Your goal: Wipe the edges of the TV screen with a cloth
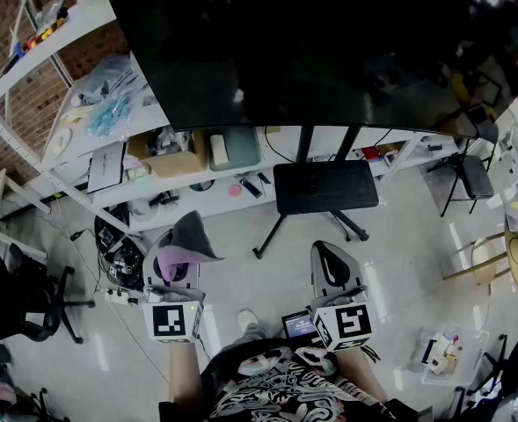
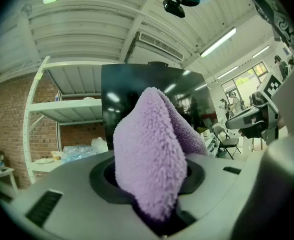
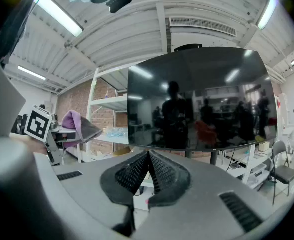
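Purple cloth [image 2: 151, 154] in left gripper [image 1: 175, 269], right gripper's [image 3: 147, 159] jaws together

Room near, blocked far
Pale grey floor [image 1: 399, 244] lies open; the wide black TV screen [image 1: 329, 51] and black metal stand [image 1: 325, 187] bar the far side, white metal shelving [image 1: 74, 25] the left.

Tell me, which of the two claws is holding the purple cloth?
The left gripper: its jaws pinch the purple cloth. The right gripper is shut and empty.
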Demonstrator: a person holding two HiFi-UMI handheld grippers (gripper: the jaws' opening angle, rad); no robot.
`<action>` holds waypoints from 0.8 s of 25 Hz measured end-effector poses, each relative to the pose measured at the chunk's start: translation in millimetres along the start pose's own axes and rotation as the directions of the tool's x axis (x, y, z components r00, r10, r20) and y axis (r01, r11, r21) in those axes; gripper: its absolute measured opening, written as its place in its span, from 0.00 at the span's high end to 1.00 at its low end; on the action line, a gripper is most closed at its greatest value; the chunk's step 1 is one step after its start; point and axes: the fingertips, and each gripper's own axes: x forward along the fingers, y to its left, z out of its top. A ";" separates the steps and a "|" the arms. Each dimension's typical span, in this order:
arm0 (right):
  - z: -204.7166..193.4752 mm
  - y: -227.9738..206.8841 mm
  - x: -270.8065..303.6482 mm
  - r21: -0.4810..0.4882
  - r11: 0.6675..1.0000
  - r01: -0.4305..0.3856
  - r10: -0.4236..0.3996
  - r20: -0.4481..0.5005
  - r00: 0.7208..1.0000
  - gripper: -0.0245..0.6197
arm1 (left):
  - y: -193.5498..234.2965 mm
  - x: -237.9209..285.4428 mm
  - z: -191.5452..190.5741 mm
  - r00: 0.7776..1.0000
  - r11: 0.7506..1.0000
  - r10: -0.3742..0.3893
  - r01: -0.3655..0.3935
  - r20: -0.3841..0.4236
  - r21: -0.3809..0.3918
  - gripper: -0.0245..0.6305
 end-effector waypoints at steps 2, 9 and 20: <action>2.4 -4.9 -6.5 0.000 1.000 0.001 -0.001 0.000 1.000 0.92 | -5.8 -3.1 3.2 1.000 1.000 0.005 -0.005 -0.003 -0.001 0.70; 7.0 -7.9 -21.1 -0.023 0.999 -0.040 0.041 0.032 0.999 0.92 | -22.5 -20.3 17.9 0.999 1.000 0.031 -0.031 0.039 0.000 0.70; -1.3 -19.4 -44.2 0.020 0.998 -0.057 0.056 0.039 0.998 0.92 | -46.5 -35.3 17.2 0.999 0.999 0.043 -0.043 0.029 0.008 0.70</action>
